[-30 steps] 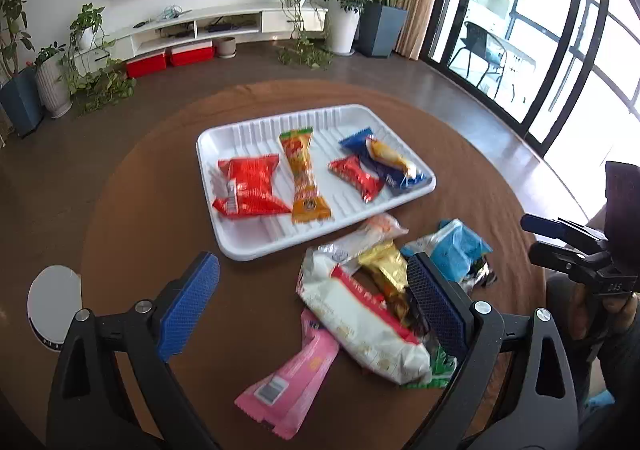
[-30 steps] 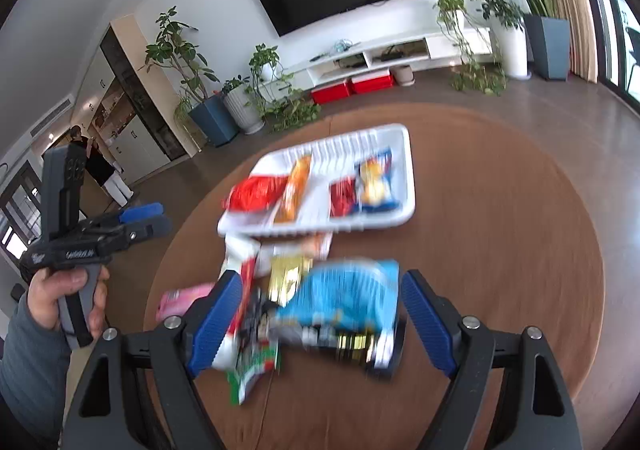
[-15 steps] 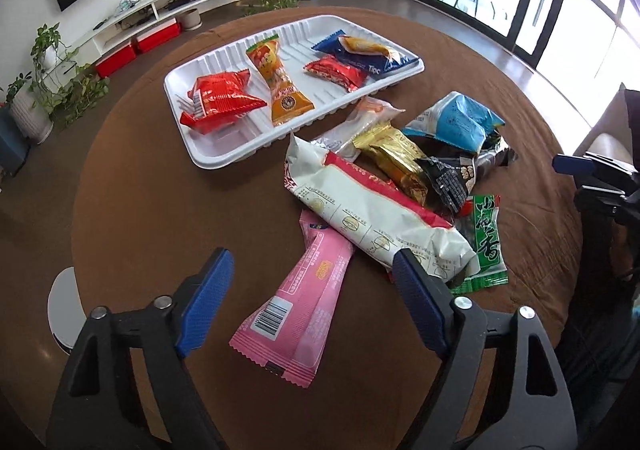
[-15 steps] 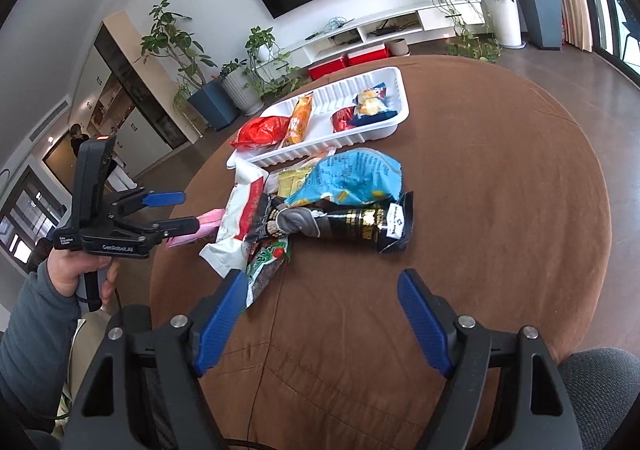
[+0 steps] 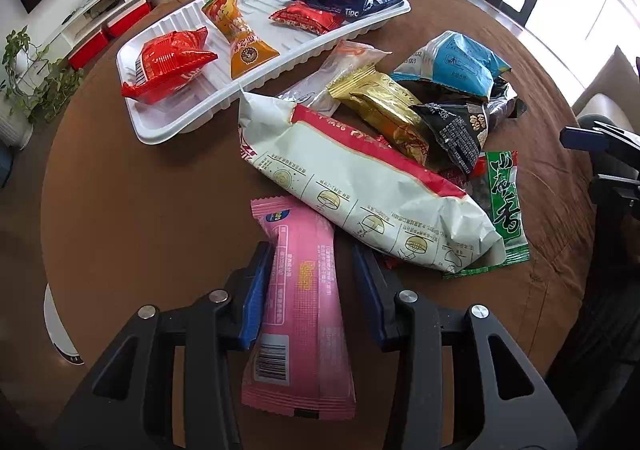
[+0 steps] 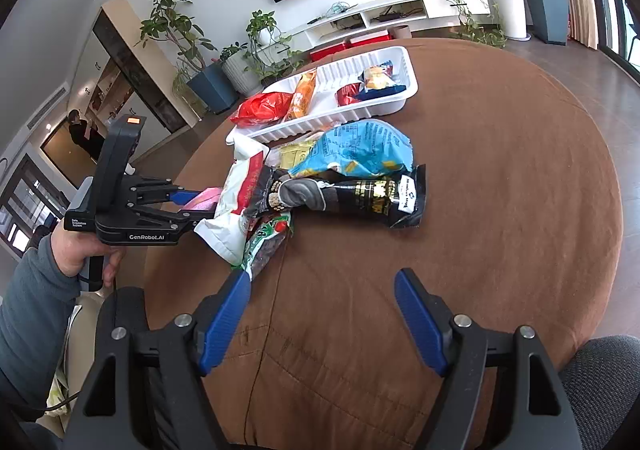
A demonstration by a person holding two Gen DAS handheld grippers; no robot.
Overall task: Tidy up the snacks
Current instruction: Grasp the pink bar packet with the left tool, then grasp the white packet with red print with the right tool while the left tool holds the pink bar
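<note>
A pink snack packet (image 5: pixel 300 298) lies on the brown table between the fingers of my left gripper (image 5: pixel 310 250), which have closed in on its two sides. Its far tip is tucked under a large white-and-red bag (image 5: pixel 360 186). Behind lie gold (image 5: pixel 380 106), black (image 5: pixel 456 126), blue (image 5: pixel 456 62) and green (image 5: pixel 504 202) packets. A white tray (image 5: pixel 160 130) holds several snacks. My right gripper (image 6: pixel 322 282) is open and empty above the table's near edge. The left gripper also shows in the right wrist view (image 6: pixel 188 206), on the pink packet (image 6: pixel 204 198).
The loose pile sits mid-table, with a long black packet (image 6: pixel 360 198) at its right side. The brown tablecloth (image 6: pixel 500 178) is bare to the right. Potted plants (image 6: pixel 200 62) and a TV shelf (image 6: pixel 400 14) stand beyond the table.
My left gripper dropped toward the table and narrowed from wide open onto the pink packet. My right gripper pulled back from the pile and stayed open.
</note>
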